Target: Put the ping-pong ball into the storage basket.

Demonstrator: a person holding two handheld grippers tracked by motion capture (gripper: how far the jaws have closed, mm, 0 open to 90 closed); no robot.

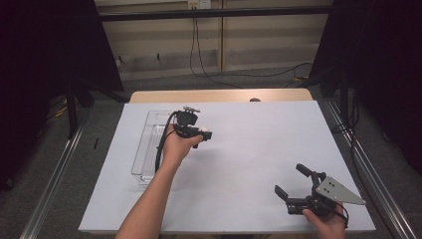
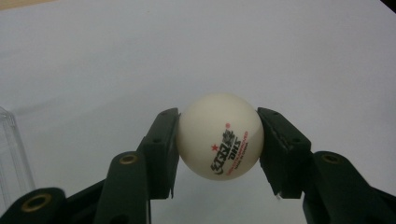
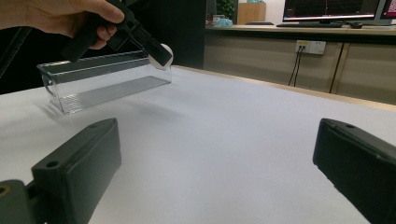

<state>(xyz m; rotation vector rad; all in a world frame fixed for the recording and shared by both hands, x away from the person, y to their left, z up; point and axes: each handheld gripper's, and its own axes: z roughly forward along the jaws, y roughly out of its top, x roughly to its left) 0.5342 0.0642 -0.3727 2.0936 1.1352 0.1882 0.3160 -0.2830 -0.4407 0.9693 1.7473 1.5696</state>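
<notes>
Lighting's pretty even from overhead, the white table cover (image 1: 259, 149) is bright while the surroundings left and right go almost black. Soft shadow under the clear tray (image 3: 100, 84). All three views are low-res and mushy; near jaws in the gripper views look soft

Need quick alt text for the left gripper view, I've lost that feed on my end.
The left gripper is shut on a white ping-pong ball with red and black printing, one black jaw on each side, above a white table cover. The edge of a clear plastic tray shows at far left.
</notes>
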